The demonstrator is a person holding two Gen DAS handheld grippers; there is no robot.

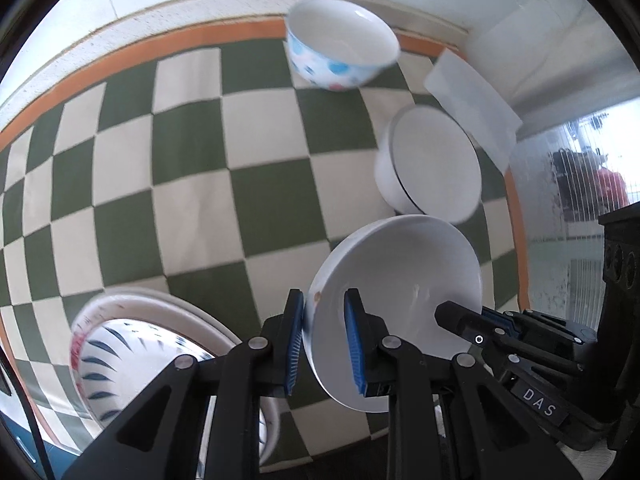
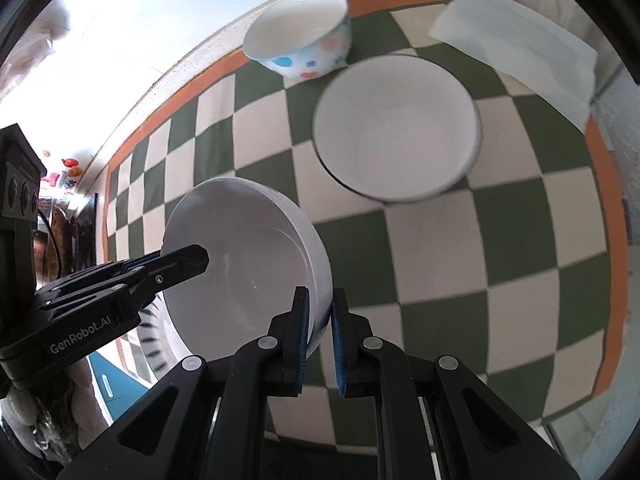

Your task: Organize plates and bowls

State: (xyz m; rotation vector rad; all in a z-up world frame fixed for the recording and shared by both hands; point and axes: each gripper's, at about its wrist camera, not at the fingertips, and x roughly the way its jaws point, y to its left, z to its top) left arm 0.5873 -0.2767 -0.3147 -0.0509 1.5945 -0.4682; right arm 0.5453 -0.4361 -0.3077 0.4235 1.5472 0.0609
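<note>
Both grippers hold one plain white bowl [image 1: 404,280] above the checked cloth. My left gripper [image 1: 326,320] is shut on its near-left rim. My right gripper [image 2: 320,316] is shut on the opposite rim of the same bowl [image 2: 240,256]. The right gripper's fingers [image 1: 460,318] show over the bowl in the left wrist view, and the left gripper's fingers [image 2: 176,262] show in the right wrist view. A white bowl with a dark rim [image 2: 396,128] sits further back. A white bowl with blue and pink spots [image 2: 304,32] stands near the far edge.
A bowl with blue stripes [image 1: 120,356] sits on a white plate [image 1: 208,328] at the near left. A folded white paper [image 2: 516,48] lies at the far right. The green and white checked cloth [image 2: 500,240] has an orange border.
</note>
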